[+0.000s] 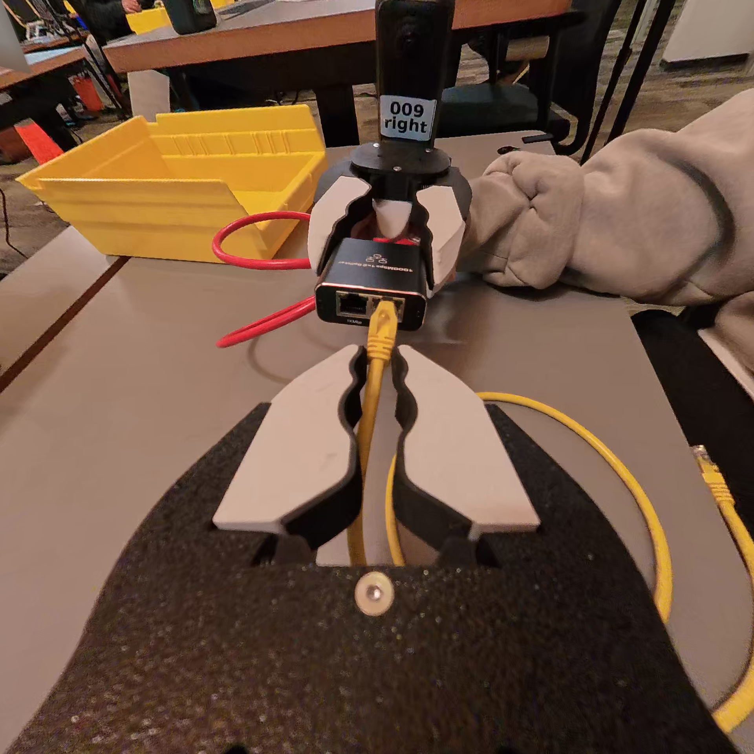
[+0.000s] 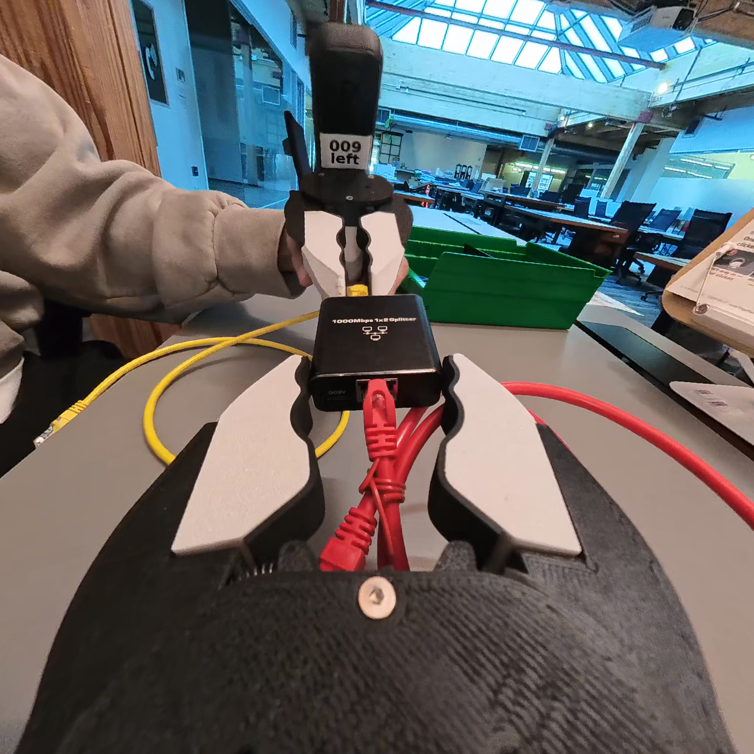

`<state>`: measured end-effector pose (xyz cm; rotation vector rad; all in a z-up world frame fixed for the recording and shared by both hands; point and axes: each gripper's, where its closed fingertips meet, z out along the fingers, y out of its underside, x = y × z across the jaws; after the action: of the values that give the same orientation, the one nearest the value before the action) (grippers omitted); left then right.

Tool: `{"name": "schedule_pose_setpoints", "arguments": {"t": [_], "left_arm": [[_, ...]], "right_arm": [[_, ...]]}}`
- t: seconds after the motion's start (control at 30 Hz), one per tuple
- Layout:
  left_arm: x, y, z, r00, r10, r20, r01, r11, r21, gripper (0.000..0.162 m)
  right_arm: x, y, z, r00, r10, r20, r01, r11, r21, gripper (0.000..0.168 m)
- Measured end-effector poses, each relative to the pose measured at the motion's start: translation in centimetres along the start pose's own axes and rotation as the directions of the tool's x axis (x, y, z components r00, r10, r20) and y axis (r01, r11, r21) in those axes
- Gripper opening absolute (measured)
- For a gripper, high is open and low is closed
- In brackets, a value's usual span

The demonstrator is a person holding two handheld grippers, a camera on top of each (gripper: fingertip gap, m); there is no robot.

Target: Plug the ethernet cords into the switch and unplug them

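honestly, with my right tongs clenched on the switch mid-bench and my left tongs closed around the yellow cord just behind its seated plug, i worry a crooked pull could strain the latch or drag the switch loose.

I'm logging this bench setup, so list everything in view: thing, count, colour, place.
switch: 1, black, table centre, between the claws
yellow ethernet cord: 1, plugged into one side of the switch, other end loose
red ethernet cord: 1, plugged into the opposite side
yellow bin: 1, far end in the left wrist view
green bin: 1, behind the switch in the right wrist view
table: 1, grey
sleeves: 2, beige
left claw: closed around the yellow cord
right claw: clamped on the switch
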<state>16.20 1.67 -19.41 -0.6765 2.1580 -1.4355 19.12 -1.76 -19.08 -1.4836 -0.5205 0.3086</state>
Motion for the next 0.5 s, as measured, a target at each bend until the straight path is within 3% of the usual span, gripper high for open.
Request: {"name": "schedule_pose_setpoints", "arguments": {"t": [0.5], "left_arm": [[0.32, -0.36, 0.39, 0.999, -0.029, -0.014, 0.029, 0.999, 0.044, 0.012]], "right_arm": [[-0.07, 0.10, 0.05, 1.000, -0.007, 0.001, 0.007, 1.000, -0.008, 0.063]]}}
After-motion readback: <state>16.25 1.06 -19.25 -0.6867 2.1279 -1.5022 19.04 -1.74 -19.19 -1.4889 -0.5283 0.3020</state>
